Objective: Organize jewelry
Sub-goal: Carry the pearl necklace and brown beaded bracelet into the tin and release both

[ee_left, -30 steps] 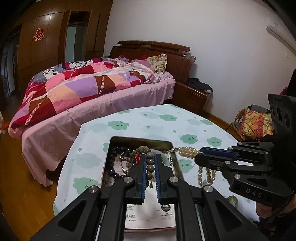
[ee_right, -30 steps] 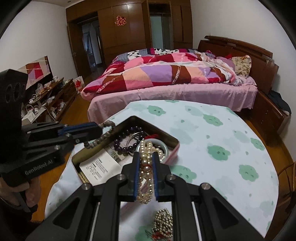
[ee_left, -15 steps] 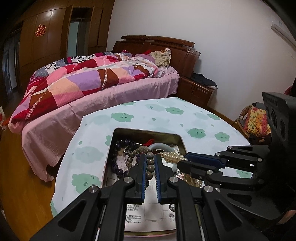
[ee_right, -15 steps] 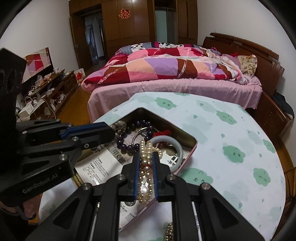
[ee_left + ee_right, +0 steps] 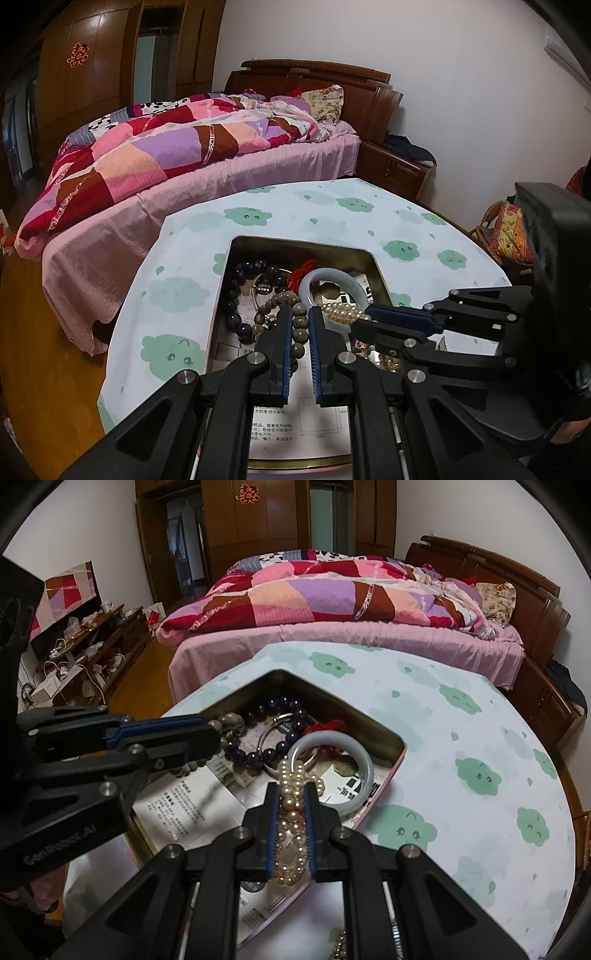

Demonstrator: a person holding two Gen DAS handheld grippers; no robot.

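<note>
An open metal tin [image 5: 376, 258] [image 5: 400, 753] sits on the cloud-print tablecloth. My left gripper [image 5: 298, 314] is shut on a grey-brown bead bracelet [image 5: 299, 325] and holds it low over the tin; the bracelet also shows in the right wrist view [image 5: 231, 722]. My right gripper [image 5: 292, 788] is shut on a pearl necklace [image 5: 291, 823] over the tin's near right side; its pearls show in the left wrist view [image 5: 341, 312]. Inside the tin lie a dark purple bead bracelet [image 5: 240, 295] [image 5: 273, 753], a pale jade bangle [image 5: 332, 275] [image 5: 365, 771], a silver ring and a red cord.
Printed paper [image 5: 184, 805] lines the tin's floor. More gold-coloured beads [image 5: 340, 945] lie on the cloth near me. The round table [image 5: 480, 738] stands beside a bed [image 5: 332, 602] with a patchwork quilt. A cluttered low cabinet [image 5: 85, 642] stands at left.
Both grippers have moved forward and lower over the tin, carrying the bead bracelet and the pearl necklace with them. The pearls now hang inside the tin's edge.
</note>
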